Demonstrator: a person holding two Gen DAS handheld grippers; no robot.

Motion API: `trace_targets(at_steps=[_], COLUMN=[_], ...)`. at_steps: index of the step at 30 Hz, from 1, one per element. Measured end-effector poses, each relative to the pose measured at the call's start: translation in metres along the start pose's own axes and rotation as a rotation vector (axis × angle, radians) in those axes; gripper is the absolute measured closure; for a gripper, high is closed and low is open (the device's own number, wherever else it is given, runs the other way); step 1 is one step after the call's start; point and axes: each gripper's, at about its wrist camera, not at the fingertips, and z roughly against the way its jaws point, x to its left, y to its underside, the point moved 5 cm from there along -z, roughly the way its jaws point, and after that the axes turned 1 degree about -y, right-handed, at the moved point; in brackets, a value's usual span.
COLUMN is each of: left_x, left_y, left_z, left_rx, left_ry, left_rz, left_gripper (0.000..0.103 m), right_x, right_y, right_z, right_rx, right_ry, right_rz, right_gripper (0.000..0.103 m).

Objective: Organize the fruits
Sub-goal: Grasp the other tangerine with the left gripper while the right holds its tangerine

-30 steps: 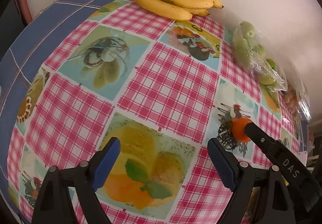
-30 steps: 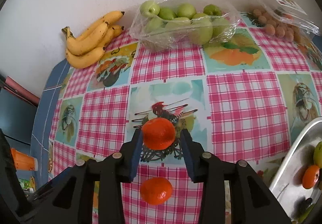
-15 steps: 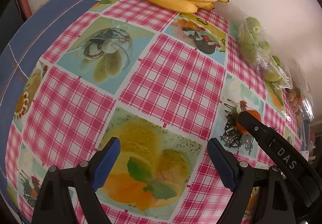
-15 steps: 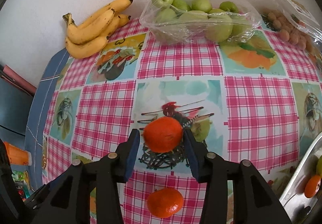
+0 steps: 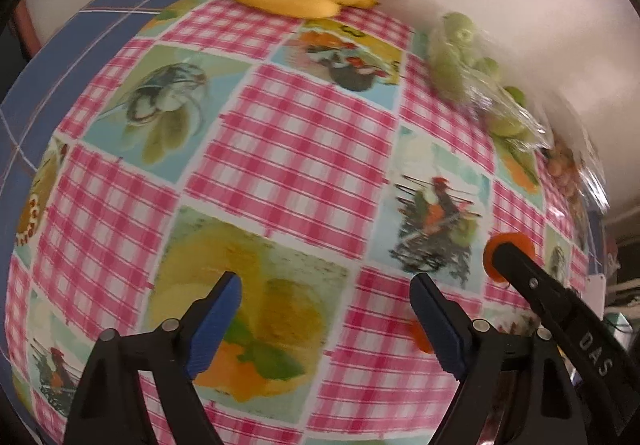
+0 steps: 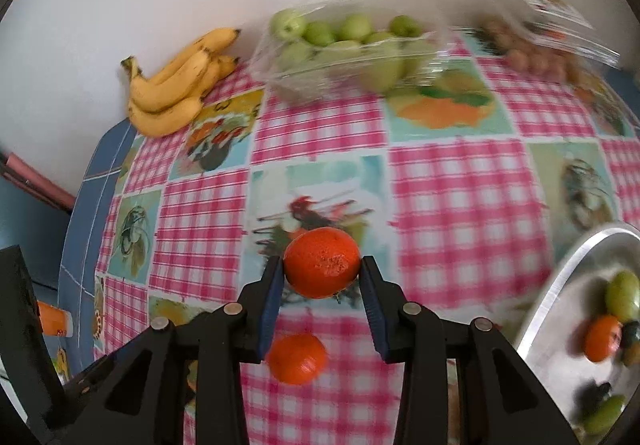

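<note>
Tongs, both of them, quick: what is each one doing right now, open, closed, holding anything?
Left tongs: open, holding nothing.
Right tongs: closed on an orange, held above the tablecloth.

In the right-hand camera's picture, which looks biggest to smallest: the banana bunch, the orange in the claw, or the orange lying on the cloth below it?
1. banana bunch, though farthest away.
2. orange in the right gripper.
3. orange on the tablecloth, partly hidden by a finger. The two oranges may be alike; nearness makes it unsure.
</note>
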Motion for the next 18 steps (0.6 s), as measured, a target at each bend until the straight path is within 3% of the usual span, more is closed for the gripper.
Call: trace_targets(at_steps=[9,18], left_x=[-0.038,-0.061], left_y=[0.018,0.033], left_z=[-0.003,-0.012], left_rx=[0.017,0.058], left_ry=[0.042,0.089], left_rz=[-0.103,-0.151], left_gripper=[0.024,0.043], right_x=[-0.034,-0.051], right_y=[0.019,0.038], right_z=[0.044,0.071], right_rx=[-0.038,-0.059], right_ry=[0.053,0.066], right_rz=[-0.038,-0.062], right_gripper=[0.063,0.063])
